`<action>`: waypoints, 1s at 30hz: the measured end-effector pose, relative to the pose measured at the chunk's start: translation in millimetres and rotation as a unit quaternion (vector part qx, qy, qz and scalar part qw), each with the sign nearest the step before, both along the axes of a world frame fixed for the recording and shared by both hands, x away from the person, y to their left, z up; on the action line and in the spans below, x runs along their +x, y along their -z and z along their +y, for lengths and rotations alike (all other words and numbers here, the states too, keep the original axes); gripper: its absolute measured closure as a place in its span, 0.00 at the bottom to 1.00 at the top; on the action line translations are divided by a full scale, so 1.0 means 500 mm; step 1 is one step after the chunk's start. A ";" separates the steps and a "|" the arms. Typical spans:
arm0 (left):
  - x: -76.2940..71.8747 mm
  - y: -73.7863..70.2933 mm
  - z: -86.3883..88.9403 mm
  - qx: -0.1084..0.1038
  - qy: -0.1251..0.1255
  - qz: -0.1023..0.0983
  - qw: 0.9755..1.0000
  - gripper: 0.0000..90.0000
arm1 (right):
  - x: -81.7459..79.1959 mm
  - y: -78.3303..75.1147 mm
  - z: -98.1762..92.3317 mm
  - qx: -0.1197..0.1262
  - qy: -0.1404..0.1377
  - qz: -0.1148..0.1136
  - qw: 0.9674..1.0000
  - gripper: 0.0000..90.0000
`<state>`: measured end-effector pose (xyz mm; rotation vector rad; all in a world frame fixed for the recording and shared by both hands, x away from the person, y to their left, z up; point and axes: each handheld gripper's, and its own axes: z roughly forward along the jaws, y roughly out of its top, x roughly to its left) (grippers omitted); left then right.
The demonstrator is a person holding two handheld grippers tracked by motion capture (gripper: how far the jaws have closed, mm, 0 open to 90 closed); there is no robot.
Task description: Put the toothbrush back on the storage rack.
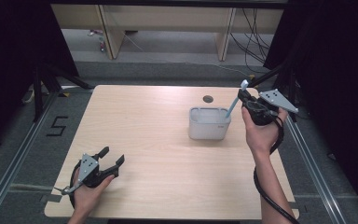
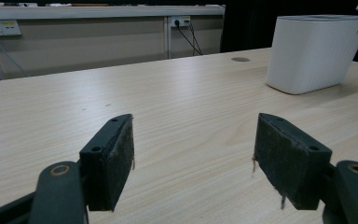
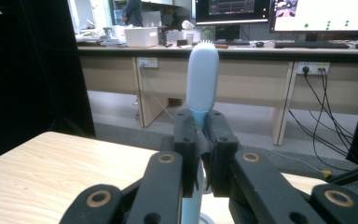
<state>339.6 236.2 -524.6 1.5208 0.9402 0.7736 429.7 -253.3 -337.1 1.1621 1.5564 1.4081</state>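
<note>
While clamped, toothbrush [image 3: 203, 79] between right tool [image 3: 201, 135] jaws

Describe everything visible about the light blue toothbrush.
The toothbrush is slim and light blue, plastic by the look of it, with a paler rounded head whose white bristles just peek over the top. It stands tilted, head up and away from the white container, its lower end dipping inside the container at the right edge. The right gripper is shut on its handle just below the head. Nothing else touches it.
</note>
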 end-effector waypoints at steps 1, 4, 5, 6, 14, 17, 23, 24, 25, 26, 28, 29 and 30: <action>0.000 0.000 0.000 -0.001 0.000 0.000 1.000 0.31 | 0.001 0.001 0.000 -0.003 0.000 -0.002 1.000 0.95; 0.000 0.000 0.000 -0.001 0.000 0.000 1.000 0.31 | 0.004 0.006 0.000 -0.002 -0.001 -0.002 1.000 0.95; 0.000 0.000 0.000 -0.001 0.000 0.000 1.000 0.31 | 0.003 0.006 0.000 -0.003 0.000 0.002 1.000 0.95; 0.000 0.000 0.000 -0.001 0.000 0.000 1.000 0.31 | 0.004 0.008 0.000 -0.005 0.000 0.000 1.000 0.95; 0.000 0.000 0.001 -0.001 0.000 0.000 1.000 0.31 | 0.008 0.018 0.005 -0.006 -0.002 0.008 1.000 0.95; 0.000 0.000 0.001 -0.002 0.000 0.000 1.000 0.31 | 0.011 0.022 0.008 0.000 -0.003 0.011 1.000 0.95; -0.001 0.000 0.001 -0.001 0.000 0.000 1.000 0.31 | 0.013 0.029 0.008 -0.005 -0.001 0.012 1.000 0.95; -0.001 0.000 0.001 -0.002 0.000 0.000 1.000 0.31 | 0.013 0.029 0.007 -0.006 -0.001 0.015 1.000 0.95; 0.001 0.001 0.000 -0.005 0.002 -0.005 1.000 0.31 | 0.014 0.030 0.007 -0.008 -0.002 0.015 1.000 0.95; 0.003 0.002 0.000 -0.008 0.003 -0.009 1.000 0.31 | 0.015 0.031 0.007 -0.006 -0.002 0.012 1.000 0.95; 0.003 0.002 0.000 -0.008 0.004 -0.009 1.000 0.31 | 0.016 0.032 0.007 -0.007 -0.001 0.014 1.000 0.95; 0.003 0.002 0.000 -0.008 0.004 -0.009 1.000 0.31 | 0.017 0.034 0.008 -0.007 -0.004 0.012 1.000 0.95; 0.003 0.002 0.000 -0.008 0.004 -0.009 1.000 0.31 | 0.016 0.034 0.009 -0.004 -0.002 0.018 1.000 0.95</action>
